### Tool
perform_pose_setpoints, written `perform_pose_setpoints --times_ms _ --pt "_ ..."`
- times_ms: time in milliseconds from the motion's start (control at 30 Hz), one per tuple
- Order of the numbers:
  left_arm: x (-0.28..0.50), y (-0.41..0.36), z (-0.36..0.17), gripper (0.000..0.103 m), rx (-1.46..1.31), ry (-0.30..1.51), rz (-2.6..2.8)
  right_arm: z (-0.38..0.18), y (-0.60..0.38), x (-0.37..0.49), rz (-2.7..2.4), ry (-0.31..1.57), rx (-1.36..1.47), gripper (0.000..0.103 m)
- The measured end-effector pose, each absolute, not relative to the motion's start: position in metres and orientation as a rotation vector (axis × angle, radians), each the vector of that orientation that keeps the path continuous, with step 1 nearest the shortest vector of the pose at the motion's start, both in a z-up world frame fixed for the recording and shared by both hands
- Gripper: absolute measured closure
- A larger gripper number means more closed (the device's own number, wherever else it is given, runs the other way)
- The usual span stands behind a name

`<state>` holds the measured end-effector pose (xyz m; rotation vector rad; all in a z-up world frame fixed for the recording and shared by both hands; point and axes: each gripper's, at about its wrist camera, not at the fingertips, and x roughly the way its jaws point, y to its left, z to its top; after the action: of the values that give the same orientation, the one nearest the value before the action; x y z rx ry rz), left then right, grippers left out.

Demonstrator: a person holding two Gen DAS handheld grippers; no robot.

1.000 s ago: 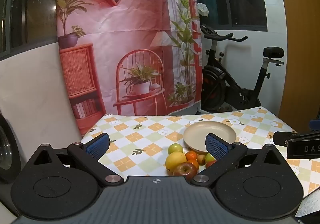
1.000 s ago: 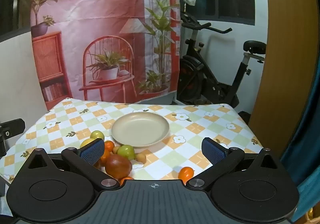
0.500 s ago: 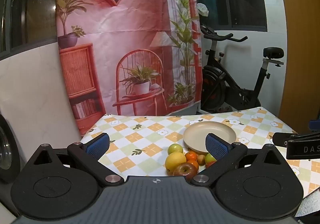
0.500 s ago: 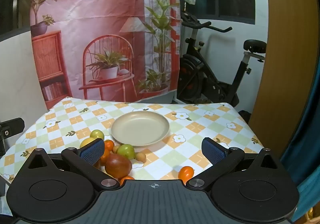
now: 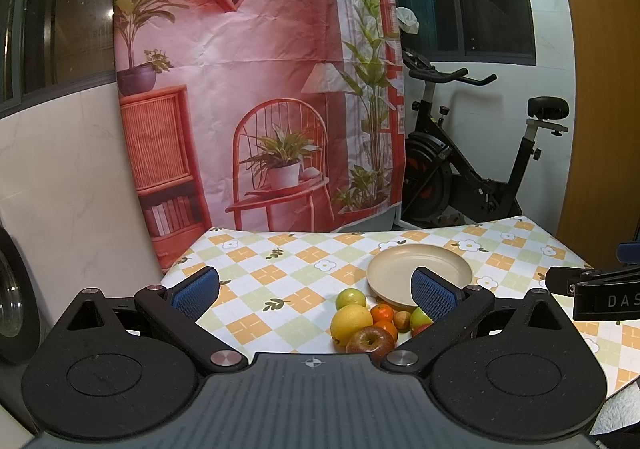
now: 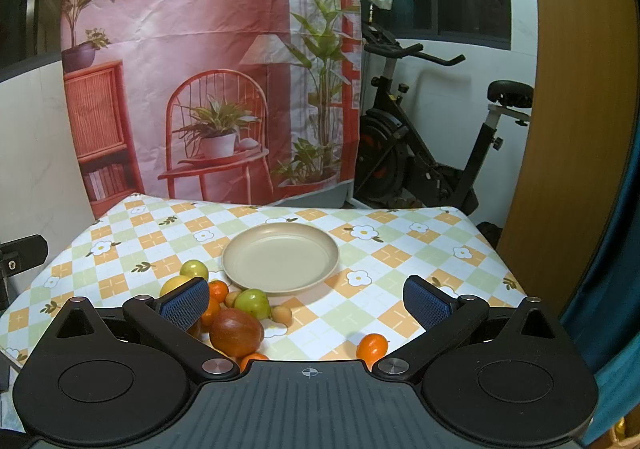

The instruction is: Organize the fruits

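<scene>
Beige plate (image 6: 281, 263) empty; fruit pile (image 6: 224, 313) beside; exercise bike (image 6: 432, 153) behind.

You see a tablecloth (image 6: 404, 253) checked in orange, pale green and white, dotted with white flowers. On it sits a plain beige plate (image 6: 280, 257). Beside it lie a dark red apple (image 6: 236, 332), a yellow-green apple (image 6: 253, 302), a yellow citrus (image 5: 351, 323) and orange mandarins (image 6: 372, 345). Your finger pads (image 6: 425, 306) are blue on black arms. The backdrop (image 5: 256, 89) is pink-red.
</scene>
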<state>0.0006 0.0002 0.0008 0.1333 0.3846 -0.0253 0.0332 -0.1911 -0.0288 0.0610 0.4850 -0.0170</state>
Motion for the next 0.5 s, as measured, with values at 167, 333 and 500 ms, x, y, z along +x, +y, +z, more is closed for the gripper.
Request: perform_pose_setpoints --times_ms 167,333,500 --pt "0.0006 0.0001 0.0009 0.000 0.133 0.385 -0.024 -0.0287 -0.1913 0.0332 -0.017 0.485 0.061 0.000" --pt "0.0007 0.0001 0.0009 0.000 0.132 0.385 -0.025 -0.0287 -0.1914 0.0333 -0.017 0.485 0.061 0.000" --pt "-0.0003 -0.0003 0.0018 0.000 0.133 0.382 -0.026 -0.0282 -0.1911 0.0323 -0.016 0.484 0.061 0.000"
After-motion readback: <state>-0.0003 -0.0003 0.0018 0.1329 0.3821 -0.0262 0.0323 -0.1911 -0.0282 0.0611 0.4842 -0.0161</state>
